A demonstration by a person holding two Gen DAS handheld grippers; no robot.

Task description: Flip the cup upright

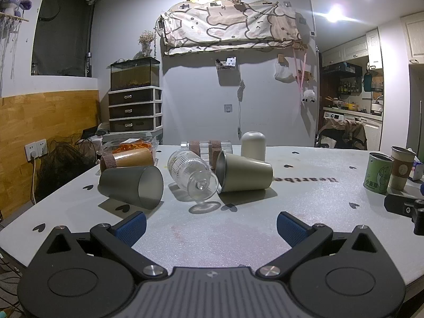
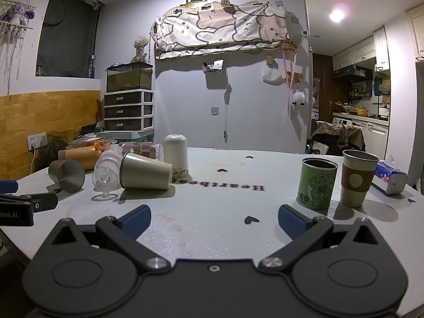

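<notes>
Cups lie tipped over on the white table [image 1: 238, 228], in a bunch on the far left part. The gray cup [image 1: 132, 186] is on its side w/ its open mouth turned toward the left camera. Right next to it is a clear glass goblet [image 1: 192, 173], also on its side, foot toward the camera. The tan cup [image 1: 245, 176] lies on its side too, mouth to the left, and its rim looks like it touches the goblet. Behind those is a white cup [image 1: 253, 145] standing mouth down. A brown tube-shaped cup w/ a band [image 1: 127, 159] lies at the back left.

In the right view the same bunch shows: gray cup [image 2: 67, 176], goblet [image 2: 107, 171], tan cup [image 2: 145, 171], white cup [image 2: 175, 152].

On the right side of the table 2 things stand up the right way: a green can [image 2: 316, 184] and, just beside it, a paper cup w/ a brown sleeve [image 2: 357, 179]. A blue tissue pack [image 2: 391, 176] is near them.

Left gripper [image 1: 211, 225] is spread wide w/ nothing in it, low over the table, near the tipped cups but not touching. Right gripper [image 2: 214, 217] is spread wide too, nothing in it, over bare table btw the bunch and the can.
</notes>
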